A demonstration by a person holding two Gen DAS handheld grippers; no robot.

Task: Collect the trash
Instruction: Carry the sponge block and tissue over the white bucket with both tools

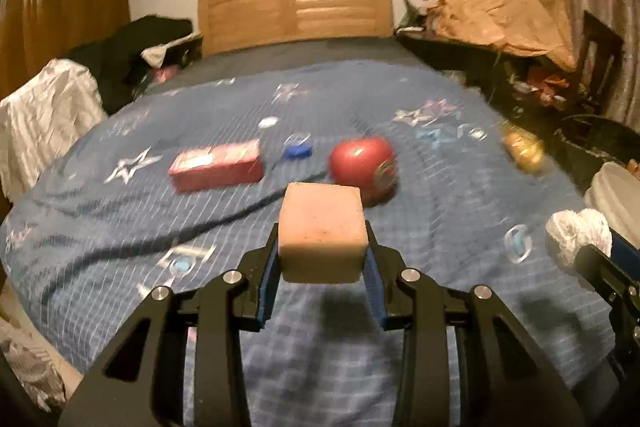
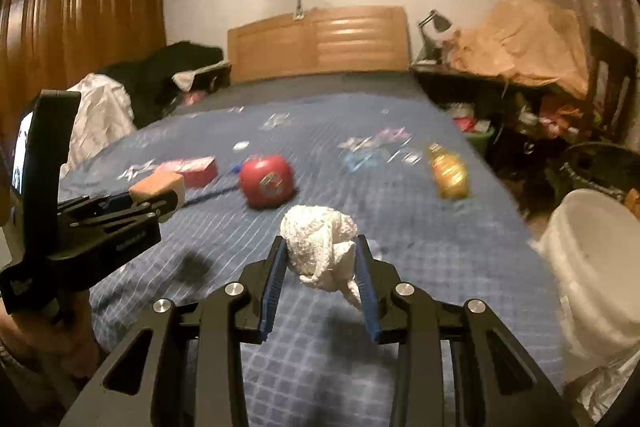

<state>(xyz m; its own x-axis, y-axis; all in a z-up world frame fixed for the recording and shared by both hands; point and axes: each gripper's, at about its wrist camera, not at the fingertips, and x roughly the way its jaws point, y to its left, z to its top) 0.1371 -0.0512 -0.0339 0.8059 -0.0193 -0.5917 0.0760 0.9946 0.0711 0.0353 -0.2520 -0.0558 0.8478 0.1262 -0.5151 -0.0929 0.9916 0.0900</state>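
Sponge block (image 1: 323, 233) clamped in left gripper (image 1: 323, 255) jaws; crumpled tissue (image 2: 320, 243) clamped in right gripper (image 2: 320, 259) jaws, above bed (image 2: 420, 247).

Both tools are matte black linkage frames, two angled arms per side with triangular cutouts and round silver pivot screws; left tool (image 1: 323, 259), right tool (image 2: 322, 269). Each finger has a ribbed blue pad (image 2: 273, 283) inside. From the right view, the left one carries a black upright housing with a small lit screen (image 2: 22, 151)
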